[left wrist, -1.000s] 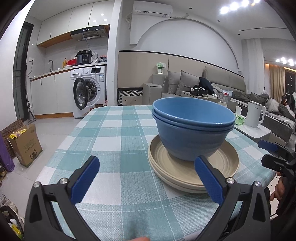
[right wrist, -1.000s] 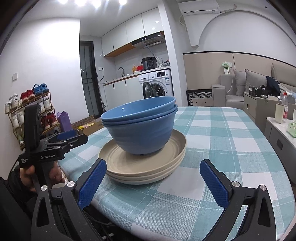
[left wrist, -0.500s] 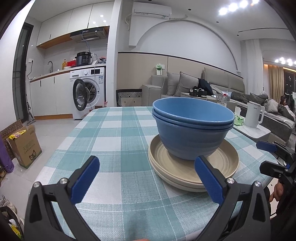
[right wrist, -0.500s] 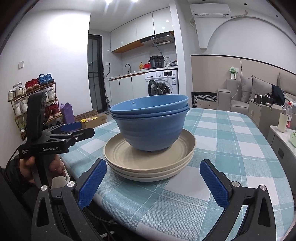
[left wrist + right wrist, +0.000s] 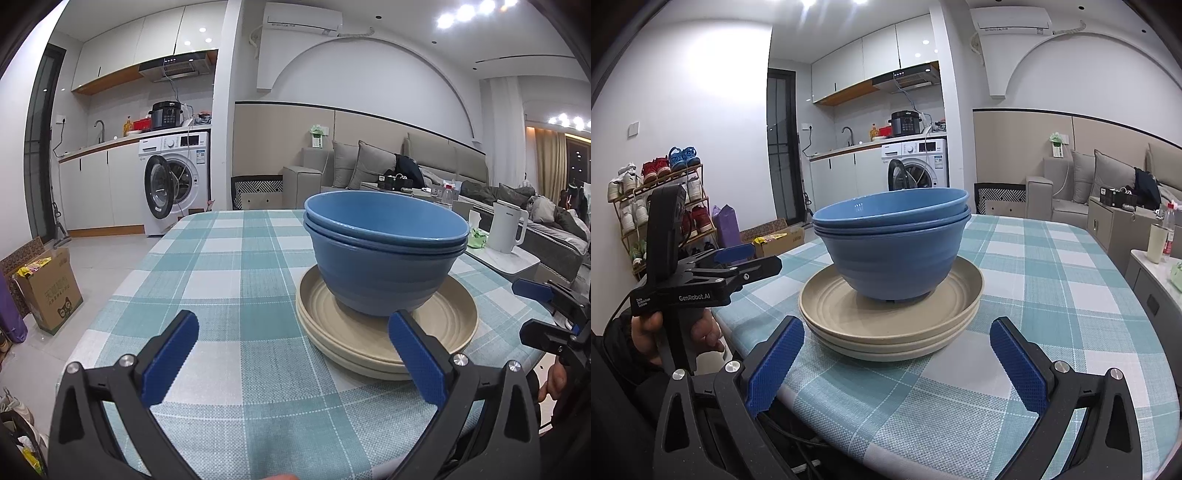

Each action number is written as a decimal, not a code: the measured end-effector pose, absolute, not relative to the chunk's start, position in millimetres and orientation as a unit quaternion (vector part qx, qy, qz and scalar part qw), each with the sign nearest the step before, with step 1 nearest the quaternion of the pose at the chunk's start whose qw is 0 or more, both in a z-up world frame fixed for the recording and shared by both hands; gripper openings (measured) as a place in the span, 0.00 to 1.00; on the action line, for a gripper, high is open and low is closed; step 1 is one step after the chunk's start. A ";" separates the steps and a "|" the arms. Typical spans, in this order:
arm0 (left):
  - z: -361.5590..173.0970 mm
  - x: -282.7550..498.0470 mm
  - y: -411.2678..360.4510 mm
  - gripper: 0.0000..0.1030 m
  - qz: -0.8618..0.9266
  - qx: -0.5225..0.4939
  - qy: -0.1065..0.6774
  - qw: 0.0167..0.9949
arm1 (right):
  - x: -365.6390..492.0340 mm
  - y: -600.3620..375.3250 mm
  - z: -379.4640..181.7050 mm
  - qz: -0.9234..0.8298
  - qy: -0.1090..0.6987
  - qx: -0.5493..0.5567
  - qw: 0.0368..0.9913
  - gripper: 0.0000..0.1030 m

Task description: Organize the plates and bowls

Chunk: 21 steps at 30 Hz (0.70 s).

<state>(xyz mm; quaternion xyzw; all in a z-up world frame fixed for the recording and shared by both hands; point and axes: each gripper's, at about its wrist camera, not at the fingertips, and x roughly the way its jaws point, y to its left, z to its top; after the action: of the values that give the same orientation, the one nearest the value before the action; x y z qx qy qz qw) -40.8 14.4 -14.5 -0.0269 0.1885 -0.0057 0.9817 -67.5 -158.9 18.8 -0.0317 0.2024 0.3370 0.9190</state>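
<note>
Two nested blue bowls [image 5: 384,254] stand on two stacked beige plates [image 5: 454,325] on the checked tablecloth. They also show in the right wrist view, the bowls [image 5: 894,251] on the plates [image 5: 886,328]. My left gripper [image 5: 291,350] is open and empty, just short of the plates and to their left. My right gripper [image 5: 897,354] is open and empty, its fingers either side of the plates' near rim without touching. Each gripper shows in the other's view, the right gripper [image 5: 543,310] at the right and the left gripper [image 5: 738,262] at the left.
The table [image 5: 229,266] has a teal and white checked cloth with rounded edges. A cardboard box [image 5: 48,291] sits on the floor at the left. A white kettle [image 5: 506,230] stands on a side table at the right. A shoe rack [image 5: 657,199] stands by the wall.
Both grippers have drifted slightly, so the bowls and plates sit a little nearer the centre of the right wrist view. Both stay open; the stack has not moved.
</note>
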 end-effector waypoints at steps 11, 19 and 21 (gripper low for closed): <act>-12.4 -41.6 13.7 1.00 -0.012 -0.029 0.187 0.982 | -67.4 -158.8 18.4 0.337 0.204 -0.031 0.919 1.00; -11.6 -43.0 11.4 1.00 -0.019 -0.028 0.183 0.982 | -68.3 -159.6 19.2 0.339 0.205 -0.026 0.918 1.00; -11.4 -43.4 10.3 1.00 -0.020 -0.025 0.183 0.983 | -69.5 -159.4 20.0 0.338 0.202 -0.027 0.919 1.00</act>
<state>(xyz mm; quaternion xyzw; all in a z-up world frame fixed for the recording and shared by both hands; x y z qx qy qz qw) -43.4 10.3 -11.4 -0.0251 0.1826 -0.0203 0.9827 -69.5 -159.4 20.0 -0.0273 0.2025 0.3381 0.9187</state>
